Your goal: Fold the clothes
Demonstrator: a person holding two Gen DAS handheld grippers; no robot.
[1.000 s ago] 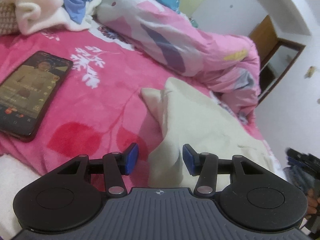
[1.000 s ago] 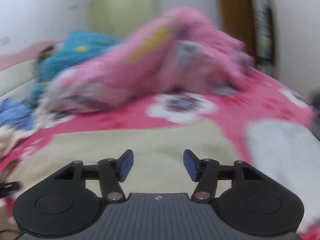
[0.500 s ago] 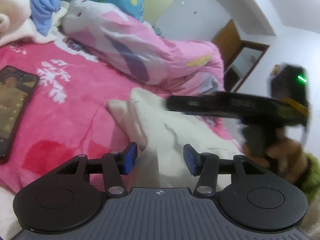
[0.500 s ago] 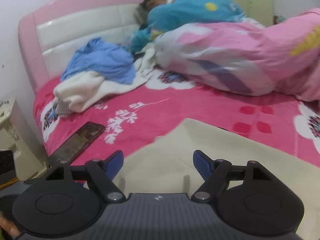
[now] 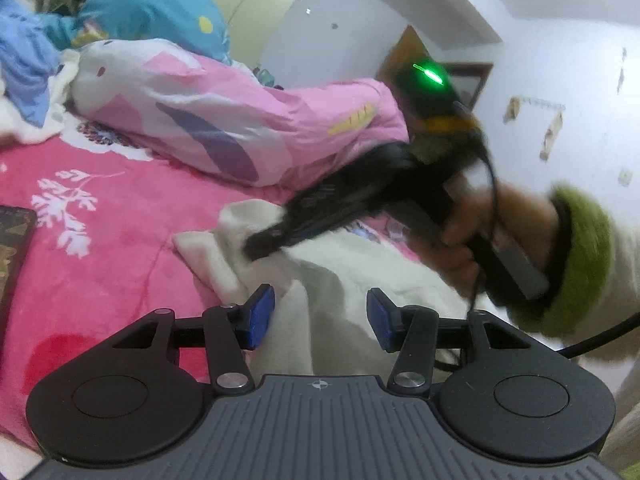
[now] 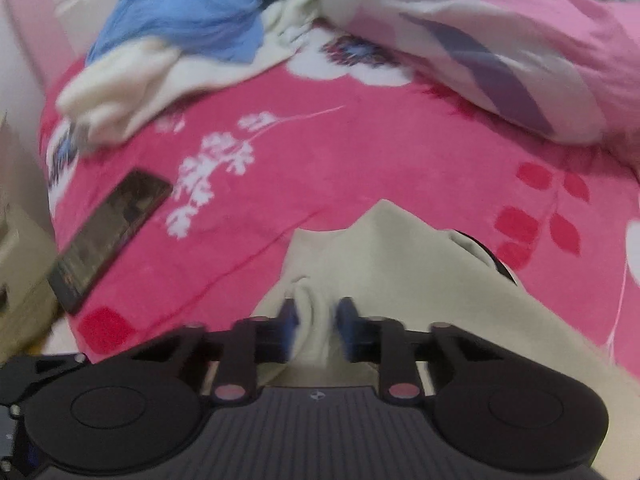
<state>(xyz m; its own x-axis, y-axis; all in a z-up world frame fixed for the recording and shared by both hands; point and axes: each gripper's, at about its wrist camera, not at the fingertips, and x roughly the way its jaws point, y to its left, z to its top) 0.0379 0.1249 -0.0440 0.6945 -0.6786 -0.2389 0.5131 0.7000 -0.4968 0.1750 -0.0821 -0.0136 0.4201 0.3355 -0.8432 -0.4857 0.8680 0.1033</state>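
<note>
Bedroom scene, bed covered by a hot-pink floral blanket (image 6: 360,160). Cream garment (image 6: 392,264) lies crumpled on the blanket near the bed's near edge, one corner pointing toward the headboard.

Right tongs (image 6: 318,330) narrow, blue pads pinching a raised fold of the cream garment between them; frame is motion-blurred, but cloth clearly sits in the gap. In the left wrist view the right tongs (image 5: 256,250) come in from the right, tips down on the garment (image 5: 320,280), gripped by a hand (image 5: 480,232) in a sleeve with a fuzzy green cuff (image 5: 580,264); green LED lit on the unit's top.

Left tongs (image 5: 321,317) wide, pads apart, nothing between them; they hang just over the near part of the garment, contact unclear.

Smartphone (image 6: 112,236) lies on the blanket left of the garment, well apart, screen up. Pink-and-white patterned duvet (image 5: 240,120) bunched across the far side of the bed. Blue cloth (image 6: 188,16) on top of white clothes (image 6: 132,80) piled by the headboard. Person in a blue top (image 5: 152,8) lying at the far end beyond the duvet. White wall (image 5: 560,80) and a brown wooden door on the right.
</note>
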